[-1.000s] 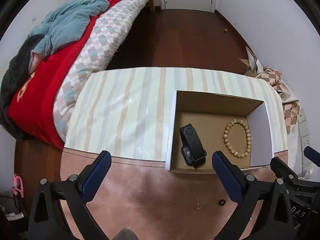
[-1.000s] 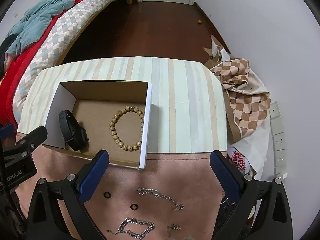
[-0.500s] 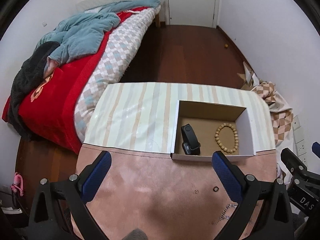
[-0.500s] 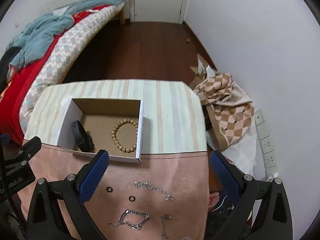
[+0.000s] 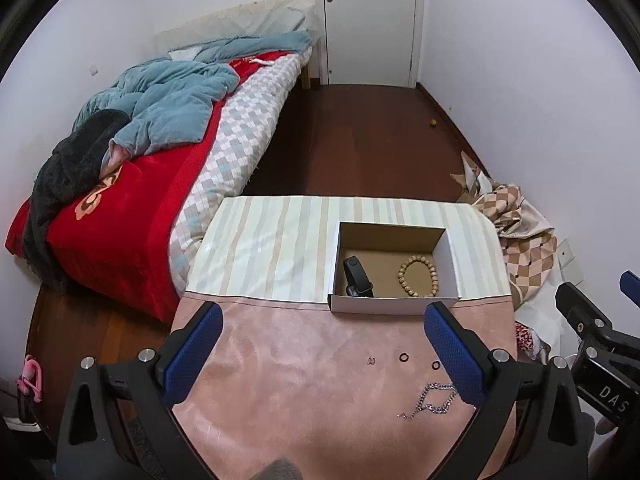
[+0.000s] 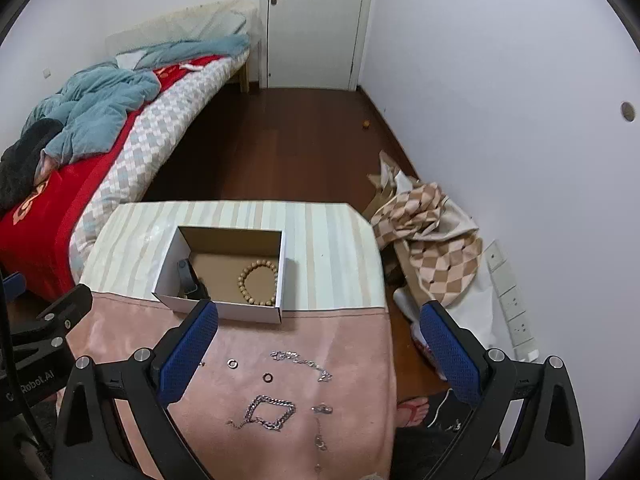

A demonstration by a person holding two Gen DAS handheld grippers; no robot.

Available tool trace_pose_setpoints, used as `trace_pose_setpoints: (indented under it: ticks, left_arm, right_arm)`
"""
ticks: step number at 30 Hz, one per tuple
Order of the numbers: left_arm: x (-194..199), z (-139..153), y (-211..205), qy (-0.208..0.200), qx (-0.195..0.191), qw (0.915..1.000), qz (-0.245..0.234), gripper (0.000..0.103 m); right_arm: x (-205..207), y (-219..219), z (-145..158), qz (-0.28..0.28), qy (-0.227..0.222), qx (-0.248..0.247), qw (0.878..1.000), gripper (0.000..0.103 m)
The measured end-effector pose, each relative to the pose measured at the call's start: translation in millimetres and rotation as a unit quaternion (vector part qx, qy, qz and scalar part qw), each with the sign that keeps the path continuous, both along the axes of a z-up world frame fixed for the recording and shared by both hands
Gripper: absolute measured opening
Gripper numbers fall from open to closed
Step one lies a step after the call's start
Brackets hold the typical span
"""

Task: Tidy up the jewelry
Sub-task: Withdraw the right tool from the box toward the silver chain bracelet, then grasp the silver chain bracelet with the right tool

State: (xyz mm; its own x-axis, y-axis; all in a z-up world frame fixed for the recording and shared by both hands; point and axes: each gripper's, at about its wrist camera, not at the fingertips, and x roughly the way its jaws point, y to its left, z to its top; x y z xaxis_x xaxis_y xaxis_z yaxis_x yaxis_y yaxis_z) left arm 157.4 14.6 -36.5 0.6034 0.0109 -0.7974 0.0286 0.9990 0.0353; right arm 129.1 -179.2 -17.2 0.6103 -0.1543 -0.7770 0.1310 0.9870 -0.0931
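Observation:
An open cardboard box (image 5: 392,304) (image 6: 224,310) stands on the table and holds a black watch band (image 5: 357,276) (image 6: 187,276) and a wooden bead bracelet (image 5: 418,276) (image 6: 258,283). On the pink cloth (image 6: 340,340) in front lie a silver chain bracelet (image 6: 270,412) (image 5: 434,398), a thinner chain (image 6: 302,362), two small rings (image 6: 231,363) (image 6: 267,378) and small pieces (image 6: 322,410). My left gripper (image 5: 318,354) is open and empty, above the cloth left of the jewelry. My right gripper (image 6: 316,354) is open and empty, high above the loose jewelry.
The table has a striped cloth (image 5: 272,248) at the far half. A bed (image 5: 160,152) with red and blue blankets stands to the left. A checkered bag (image 6: 432,256) lies on the floor at right by the wall. A door (image 6: 316,20) is at the back.
Both grippers have risen and pulled back from the box, which now looks smaller and farther. More of the loose jewelry on the pink cloth has come into view. Both stay open.

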Motion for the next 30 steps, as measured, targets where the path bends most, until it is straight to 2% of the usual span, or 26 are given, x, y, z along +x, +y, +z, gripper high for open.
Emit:
trace_pose_setpoints:
  ticks: [7,11,14,15,18,20,23,26,30]
  left_arm:
    - [-16.2,14.0,3.6,-0.023,-0.003,0.9997,0.008,0.103]
    - [-21.7,-2.8,7.0,-0.025,0.0,0.9995,0.021,0.103]
    - [-22.1,-32.4,10.2,-0.001,0.008,0.9995,0.031,0.103]
    - [-21.6,-50.6,12.1,0.016,0.011,0.9991,0.036,0.103]
    - [-20.4,-96.1,13.5,0.061,0.036,0.9964,0.047,0.103]
    - [-20.0,-120.6,13.1,0.086,0.05,0.9937,0.052,0.103]
    - [-18.4,-154.8,13.4,0.121,0.064,0.989,0.057,0.103]
    - [-17.0,-173.1,14.3,0.14,0.073,0.9858,0.058,0.103]
    - [-11.9,-185.6,16.9,0.153,0.073,0.9836,0.061,0.103]
  right_arm:
    - [-23.4,-0.6,21.1,0.002,-0.017,0.026,1.0,0.102]
    - [-30.1,-8.9,6.5,-0.004,-0.001,0.048,0.999,0.102]
    - [-33.0,-20.7,-32.1,-0.01,0.037,0.073,0.997,0.102]
    - [-31.9,-22.8,-47.2,-0.013,0.053,0.078,0.995,0.102]
    - [-34.0,-34.0,-106.6,-0.022,0.108,0.112,0.988,0.099]
    - [-33.7,-38.4,-142.1,-0.021,0.133,0.138,0.981,0.082]
    - [-33.1,-38.2,-191.5,-0.02,0.169,0.159,0.973,0.064]
    - [-34.0,-33.5,-225.7,-0.018,0.191,0.174,0.966,0.056]
    - [-33.8,-23.1,-244.7,-0.013,0.205,0.169,0.964,0.054]
